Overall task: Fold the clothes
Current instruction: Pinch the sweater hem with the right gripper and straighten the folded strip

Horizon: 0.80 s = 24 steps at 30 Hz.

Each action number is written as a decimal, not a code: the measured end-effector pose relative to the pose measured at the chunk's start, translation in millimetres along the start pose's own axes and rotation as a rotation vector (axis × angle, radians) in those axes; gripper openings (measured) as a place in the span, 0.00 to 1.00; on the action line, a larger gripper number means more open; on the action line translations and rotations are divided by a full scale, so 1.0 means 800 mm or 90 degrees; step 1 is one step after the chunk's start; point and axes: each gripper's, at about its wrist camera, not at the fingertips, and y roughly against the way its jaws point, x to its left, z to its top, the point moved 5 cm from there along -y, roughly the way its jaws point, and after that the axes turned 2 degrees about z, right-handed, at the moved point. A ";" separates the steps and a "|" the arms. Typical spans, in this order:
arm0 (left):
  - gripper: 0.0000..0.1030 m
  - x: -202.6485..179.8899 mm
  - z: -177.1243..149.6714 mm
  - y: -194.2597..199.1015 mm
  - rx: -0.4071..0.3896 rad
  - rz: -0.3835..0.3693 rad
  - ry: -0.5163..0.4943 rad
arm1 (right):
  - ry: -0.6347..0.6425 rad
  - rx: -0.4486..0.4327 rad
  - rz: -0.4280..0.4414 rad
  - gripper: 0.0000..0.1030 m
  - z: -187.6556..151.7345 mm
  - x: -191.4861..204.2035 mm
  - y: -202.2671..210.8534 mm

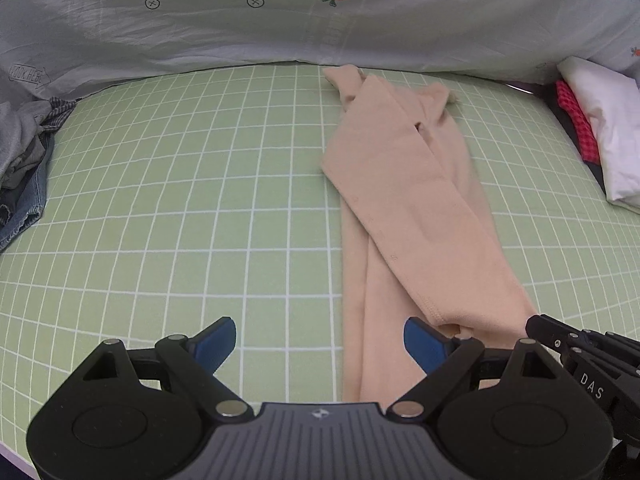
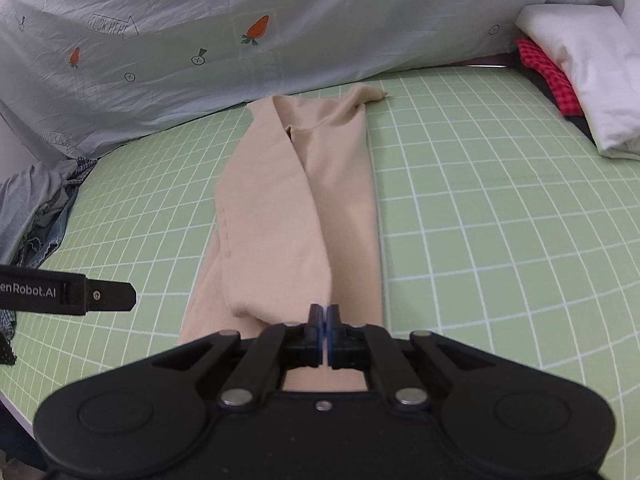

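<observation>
Peach-beige garment [image 2: 296,208] stretched lengthwise across green grid-lined bed sheet [image 2: 480,240], one long panel folded over another, far end just short of carrot-print quilt [image 2: 280,40]. Right claw [image 2: 323,316] pressed fully together above near hem — no cloth visibly pinched. Left claw [image 1: 320,340] spread wide, empty, over bare sheet just beside garment's near end. Farther out — heap of grey and denim clothes [image 1: 20,168] at left edge, white folded stack over red checked cloth [image 1: 600,128] at right.
</observation>
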 end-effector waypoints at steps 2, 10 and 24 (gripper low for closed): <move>0.88 -0.005 -0.011 0.006 0.005 -0.001 -0.001 | -0.020 0.005 0.009 0.02 -0.005 -0.008 0.008; 0.88 -0.009 -0.043 0.022 0.022 0.009 0.014 | -0.100 0.007 0.077 0.26 -0.014 -0.033 0.020; 0.88 0.017 -0.070 0.027 0.039 0.048 0.040 | 0.111 0.042 0.019 0.52 -0.031 0.019 -0.043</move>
